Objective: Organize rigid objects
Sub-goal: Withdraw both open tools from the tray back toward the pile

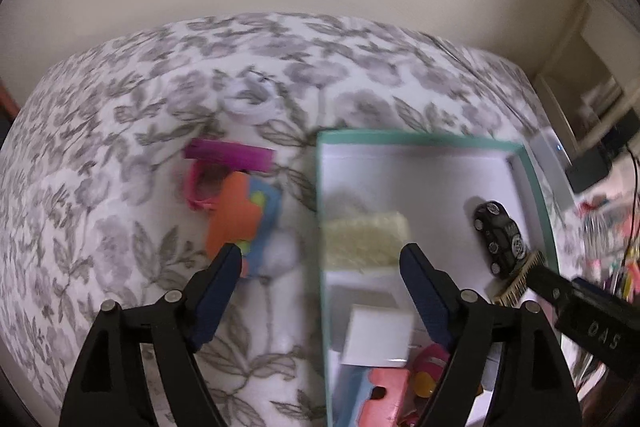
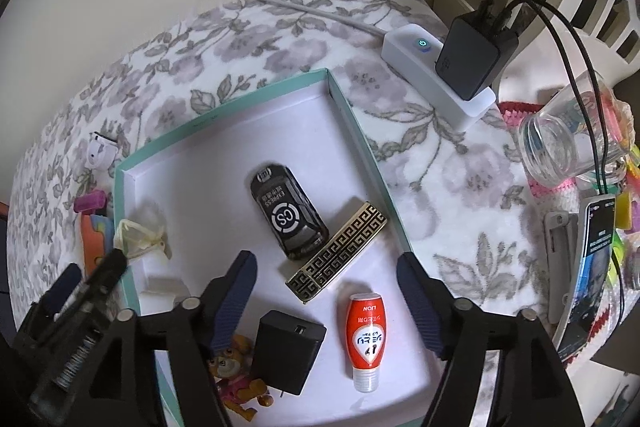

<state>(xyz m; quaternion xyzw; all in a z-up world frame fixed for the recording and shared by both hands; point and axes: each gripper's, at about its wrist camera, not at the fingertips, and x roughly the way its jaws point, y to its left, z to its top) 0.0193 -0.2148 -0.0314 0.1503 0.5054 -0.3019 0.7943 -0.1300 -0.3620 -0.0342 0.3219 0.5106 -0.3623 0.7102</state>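
A teal-rimmed white box lies on a floral bedspread. Inside it are a black toy car, a gold-and-black patterned bar, a red tube, a black charger and a toy figure. My right gripper hangs open above the bar, touching nothing. My left gripper is open and empty, straddling the box's left rim. Left of the box lie an orange-and-blue toy, a magenta clip and a white ball. The car also shows in the left wrist view.
A white power strip with a black adapter and cables sits right of the box. Further right are a glass jar on its side and a phone. A white ring lies on the bedspread. A wall is behind.
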